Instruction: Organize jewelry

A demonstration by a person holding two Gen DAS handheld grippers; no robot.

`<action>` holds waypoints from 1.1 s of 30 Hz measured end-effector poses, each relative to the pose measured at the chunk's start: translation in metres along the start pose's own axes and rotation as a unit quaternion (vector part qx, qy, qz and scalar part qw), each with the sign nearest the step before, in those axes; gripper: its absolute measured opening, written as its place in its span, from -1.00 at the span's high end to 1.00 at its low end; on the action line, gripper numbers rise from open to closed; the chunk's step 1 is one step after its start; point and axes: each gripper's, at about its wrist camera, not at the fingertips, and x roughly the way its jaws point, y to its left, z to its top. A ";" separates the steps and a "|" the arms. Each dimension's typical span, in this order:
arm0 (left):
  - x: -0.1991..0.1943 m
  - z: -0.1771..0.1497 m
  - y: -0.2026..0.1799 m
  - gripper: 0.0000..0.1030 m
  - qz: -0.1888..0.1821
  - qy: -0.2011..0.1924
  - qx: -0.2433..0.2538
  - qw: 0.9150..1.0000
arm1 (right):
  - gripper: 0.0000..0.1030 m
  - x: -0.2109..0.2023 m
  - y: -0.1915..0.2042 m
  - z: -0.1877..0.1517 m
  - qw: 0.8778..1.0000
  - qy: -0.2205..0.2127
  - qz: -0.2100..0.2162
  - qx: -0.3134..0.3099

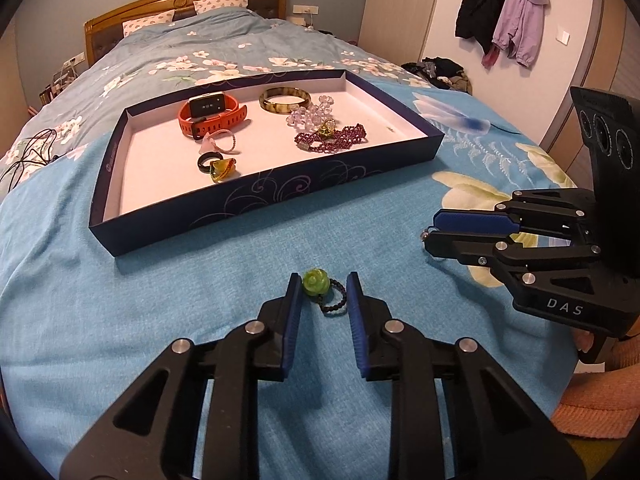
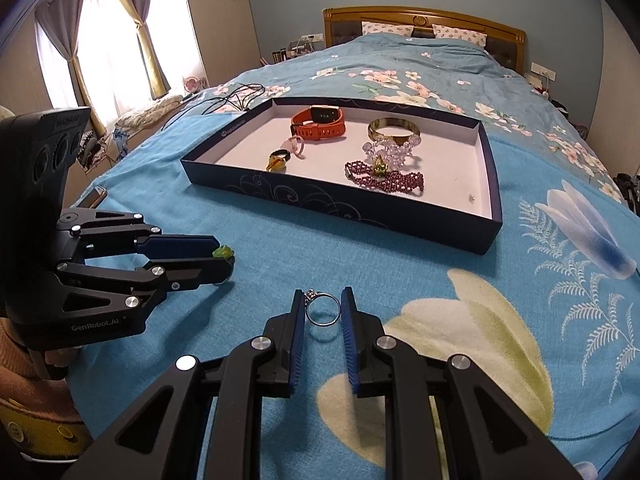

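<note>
Left tongs (image 1: 323,280) low over the blue bedspread (image 1: 240,272), angled down. A green rose ring (image 1: 316,282) with a dark beaded band sits between the pads. The rose touches the left pad; the band's far side meets the right pad (image 1: 354,300). Reads as clamped on the ring, jaws only narrowly apart. The ring rests on the bedspread or just above it; I can't tell which.

Right tongs (image 2: 323,300) same pose, over the big pale flower print (image 2: 460,340). A silver ring (image 2: 322,312) with a small stone setting stands upright between the pads, touching both. Clamped on it. Its shadow falls on the fabric just below.

The two tongs sit side by side, near each other, not touching. A sleeve (image 1: 600,396) shows behind the right unit.

Beyond both tongs a shallow dark-blue tray (image 1: 256,196) with a white floor lies on the bed. Inside it:
- orange watch (image 1: 210,114), back left
- amber bangle (image 1: 285,100), back centre
- clear lilac bead bracelet (image 1: 310,114), just in front of the bangle
- purple bead bracelet (image 1: 332,140), with a small gold-green charm (image 1: 326,130) on it
- pink ring (image 1: 222,140), in front of the watch
- black ring (image 1: 209,159), touching a yellow-green ring (image 1: 224,169), front left

The right part of the tray floor is bare except for a tiny speck. Both clamped rings are outside the tray, well short of its front wall.
</note>
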 end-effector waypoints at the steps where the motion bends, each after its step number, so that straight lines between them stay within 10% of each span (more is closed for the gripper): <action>1: -0.001 0.000 0.000 0.56 0.001 -0.001 -0.001 1.000 | 0.69 -0.001 0.000 0.000 1.000 -0.002 0.001 0.000; 33: -0.043 0.018 0.008 0.56 0.023 -0.072 -0.009 0.997 | 0.69 -0.018 0.001 0.031 0.997 -0.080 0.010 0.015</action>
